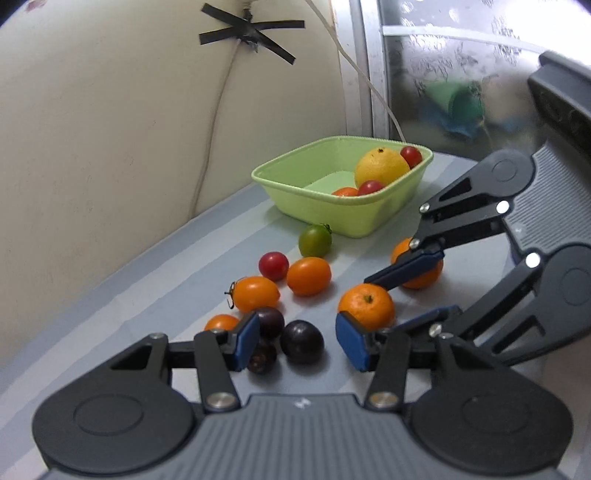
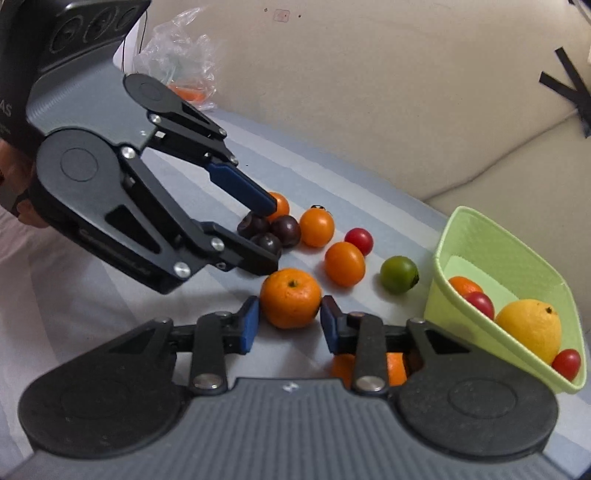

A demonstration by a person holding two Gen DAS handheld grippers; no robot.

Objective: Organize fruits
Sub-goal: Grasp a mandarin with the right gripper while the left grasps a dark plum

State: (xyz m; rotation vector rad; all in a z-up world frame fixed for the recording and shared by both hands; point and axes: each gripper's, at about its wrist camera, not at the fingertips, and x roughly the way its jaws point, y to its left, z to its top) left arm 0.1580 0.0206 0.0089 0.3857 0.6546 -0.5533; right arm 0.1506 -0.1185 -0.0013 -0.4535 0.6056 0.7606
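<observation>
My right gripper (image 2: 290, 321) is shut on a mandarin (image 2: 290, 297) that rests on the striped cloth; both blue pads touch its sides. A second mandarin (image 1: 421, 275) lies just behind it. My left gripper (image 1: 299, 339) stands open around three dark plums (image 1: 301, 341); its right pad is clear of them. Beyond lie orange tomatoes (image 1: 308, 276), a red tomato (image 1: 273, 265) and a green tomato (image 1: 314, 240). The green bin (image 1: 321, 218) holds a lemon (image 1: 382, 168), two red tomatoes and an orange one.
A cream cushion with black tape (image 1: 251, 35) and a cable borders the cloth on the far side. A crumpled plastic bag (image 2: 177, 55) sits at the far corner. A frosted pane (image 1: 461, 74) stands behind the bin. A hand (image 2: 22, 210) holds the left gripper.
</observation>
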